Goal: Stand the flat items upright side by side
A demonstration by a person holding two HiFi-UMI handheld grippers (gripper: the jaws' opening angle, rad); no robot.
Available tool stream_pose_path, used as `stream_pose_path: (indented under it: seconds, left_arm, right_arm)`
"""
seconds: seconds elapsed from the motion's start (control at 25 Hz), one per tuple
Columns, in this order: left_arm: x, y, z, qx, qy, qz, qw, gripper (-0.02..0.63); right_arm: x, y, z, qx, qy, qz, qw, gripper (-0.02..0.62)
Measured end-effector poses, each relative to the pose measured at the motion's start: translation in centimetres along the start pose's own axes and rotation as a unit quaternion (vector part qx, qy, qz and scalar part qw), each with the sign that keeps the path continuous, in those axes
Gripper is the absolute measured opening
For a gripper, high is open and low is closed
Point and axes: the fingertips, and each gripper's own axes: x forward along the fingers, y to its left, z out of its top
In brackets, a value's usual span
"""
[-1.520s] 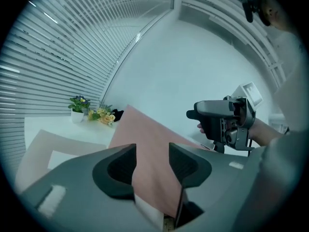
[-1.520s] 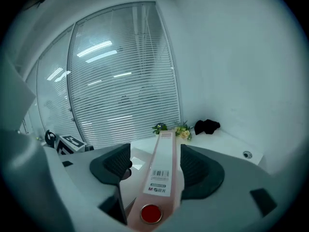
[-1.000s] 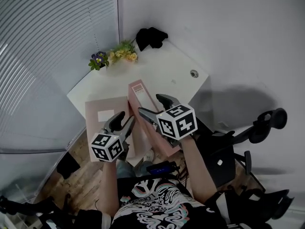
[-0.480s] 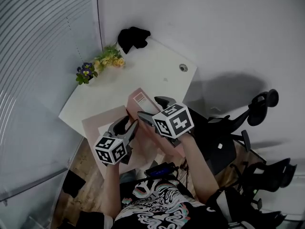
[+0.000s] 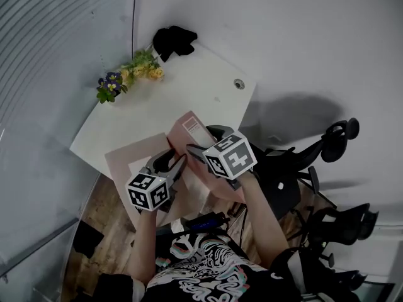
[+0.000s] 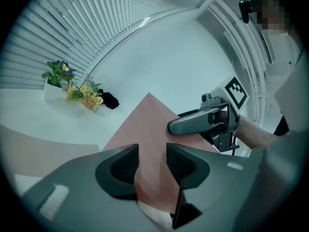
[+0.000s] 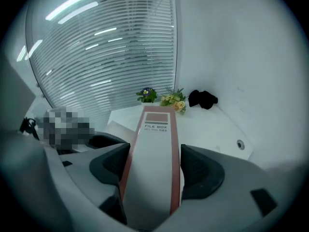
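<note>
With the left claw [image 6: 152, 163] just tightened on the tilted file box's [image 5: 192, 126] pink side and the right claw [image 7: 153, 164] just closed across its spine, I'd set its base squarely on the counter [image 5: 189, 74], then release.

- file box [image 5: 196, 126]: pink sides, pale grey spine edged in dark pink
- flat file box [image 5: 126, 159]: pink
- desk [image 5: 189, 83]: white
- flowers [image 5: 145, 70]: yellow and purple, green leaves
- cloth [image 5: 171, 39]: black
- blinds [image 5: 50, 55]: pale grey, thin stripes
- shirt [image 5: 201, 272]: black, white swirling print
</note>
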Motion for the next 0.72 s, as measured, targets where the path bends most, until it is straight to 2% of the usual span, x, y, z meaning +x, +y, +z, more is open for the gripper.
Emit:
stream_pose_path:
  seconds: [0.08,0.32,0.52,0.72]
  left_arm:
    - [-0.1,0.2,-0.3,-0.004,0.003,-0.002,1.0,0.161]
    - [-0.1,0.1,-0.5,-0.005,0.008,-0.009,0.9999,0.14]
    - [-0.1,-0.9,-0.1,-0.007,-0.02,-0.035,0.9992,0.14]
    - [0.3,-1.5,-0.6,-0.003,-0.003,-0.035,0.9994,0.143]
  right_arm:
    - [0.2,0.2,-0.2,-0.021,0.009,-0.009,1.0,0.319]
    - [0.2,0.4,-0.3,-0.023,0.008,-0.014,1.0,0.313]
    - [0.3,0.5,-0.1,-0.028,0.006,-0.016,0.999,0.313]
    - [-0.1,0.4,-0.4,-0.023,0.005,-0.022,0.999,0.31]
